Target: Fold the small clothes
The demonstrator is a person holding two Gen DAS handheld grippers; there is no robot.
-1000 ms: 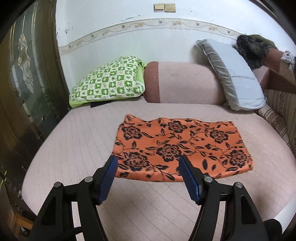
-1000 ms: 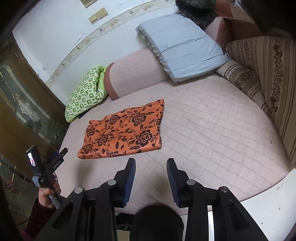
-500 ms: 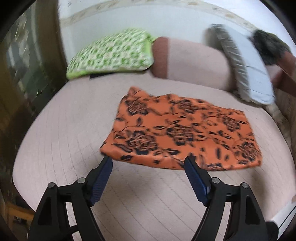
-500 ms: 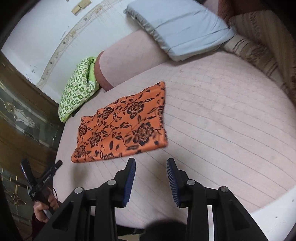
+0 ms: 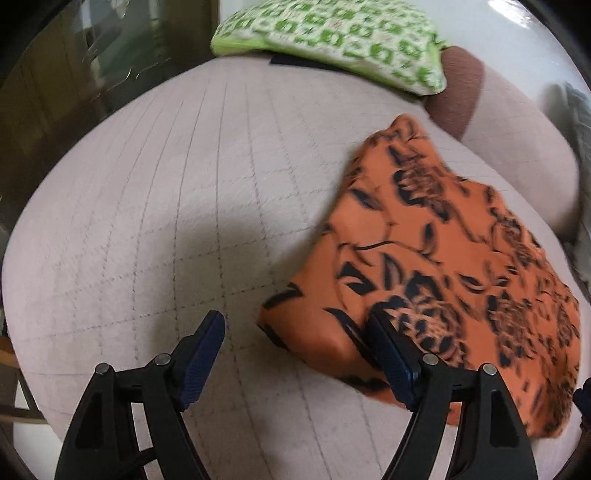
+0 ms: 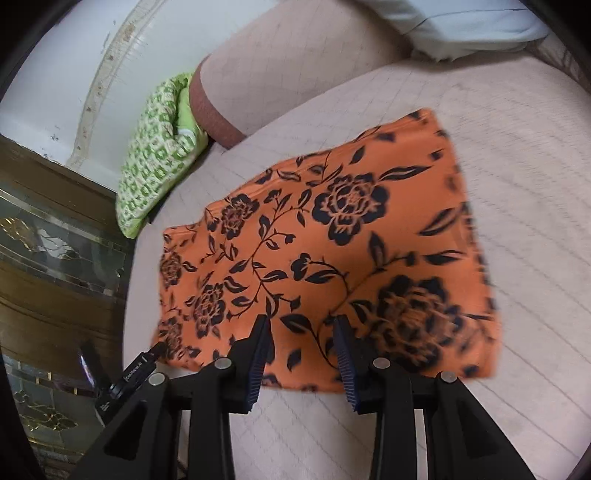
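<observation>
The orange floral cloth (image 6: 325, 251) lies flat and spread on the quilted bed (image 5: 147, 221), with a green pillow (image 5: 332, 33) and a bolster (image 6: 295, 62) beyond its far edge. No fold looks started, so the step in hand seems to be the approach to the near edge for the first grasp.

The left gripper (image 5: 295, 354) is spread wide and holds nothing. Its right finger sits over the cloth's near left corner, its left finger over bare bed, so the corner lies just inside the gap. The right gripper (image 6: 301, 350) is parted to a middling gap, also empty, poised over the near edge, roughly mid-width. Whether either touches the fabric I cannot tell; both views are blurred.

Next, each gripper probably needs to drop onto the near hem and pinch it. The right one looks better placed nearer the right corner, so the edge lifts evenly toward the far side.
</observation>
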